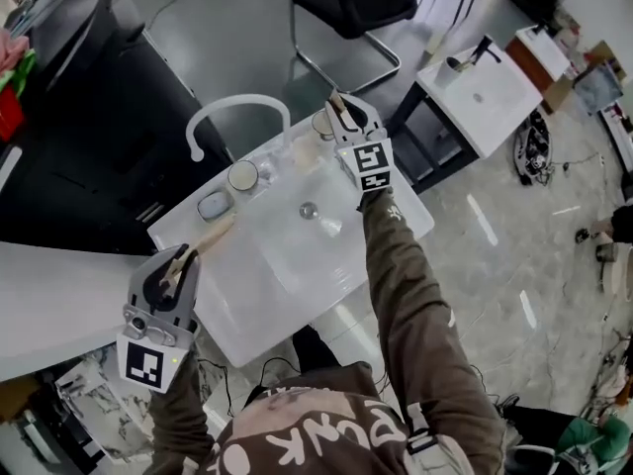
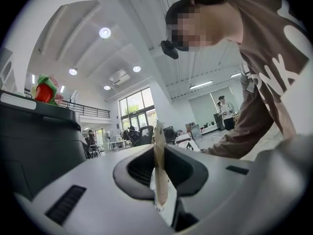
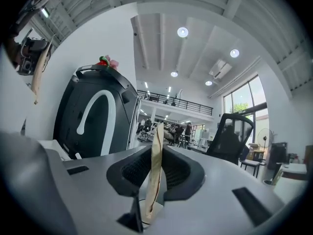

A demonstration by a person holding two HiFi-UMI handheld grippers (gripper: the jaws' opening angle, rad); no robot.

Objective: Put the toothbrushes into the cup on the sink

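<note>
Both claws are clenched on wooden toothbrushes at a white sink (image 1: 259, 310). The left gripper (image 1: 178, 263) holds the left toothbrush (image 1: 208, 236) over the near corner. The right gripper (image 1: 343, 110) holds the right toothbrush (image 3: 156, 160) beside the faucet (image 1: 237, 106), over what may be a cup (image 1: 321, 125), mostly hidden by the jaws.

Two toothbrushes (image 1: 208, 236) (image 1: 339, 107), two tools (image 1: 183, 260) (image 1: 346, 117), two white sinks (image 1: 257, 300) (image 1: 495, 107), one arched faucet (image 1: 237, 105), one chair (image 1: 356, 8).
</note>
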